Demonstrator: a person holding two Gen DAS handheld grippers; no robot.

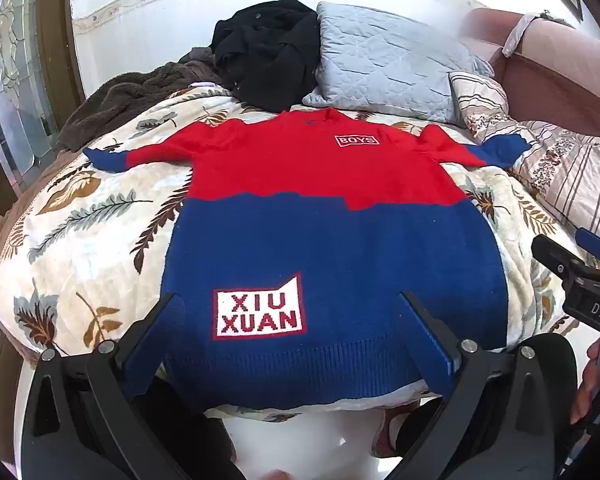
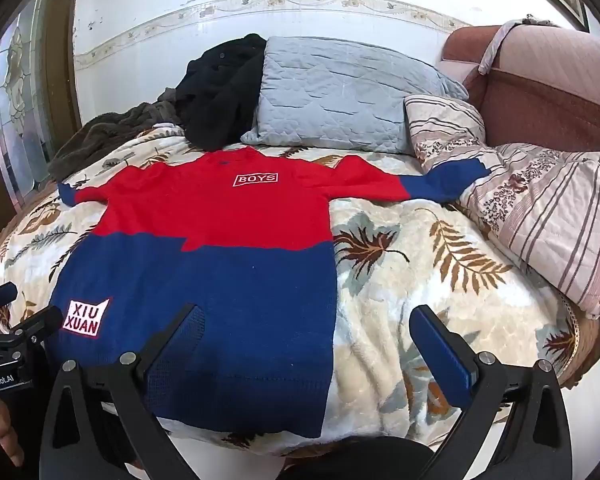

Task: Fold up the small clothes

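A small red and blue knit sweater [image 1: 332, 216] lies flat, front up, on the leaf-print bedspread [image 1: 80, 240], sleeves spread to both sides, hem toward me. It shows in the right wrist view [image 2: 220, 264] too. My left gripper [image 1: 288, 308] is open and empty above the hem, near the white "XIU XUAN" patch [image 1: 258, 310]. My right gripper [image 2: 306, 320] is open and empty over the sweater's lower right edge. Each gripper shows in the other's view, the right one at the right edge [image 1: 580, 276] and the left one at the left edge [image 2: 12, 336].
A black garment [image 1: 268, 52], a grey quilted pillow [image 1: 388, 64] and a brown fuzzy blanket [image 1: 128, 96] lie at the head of the bed. A striped floral quilt [image 2: 540, 208] is heaped at the right. A pink sofa [image 2: 540, 80] stands behind it.
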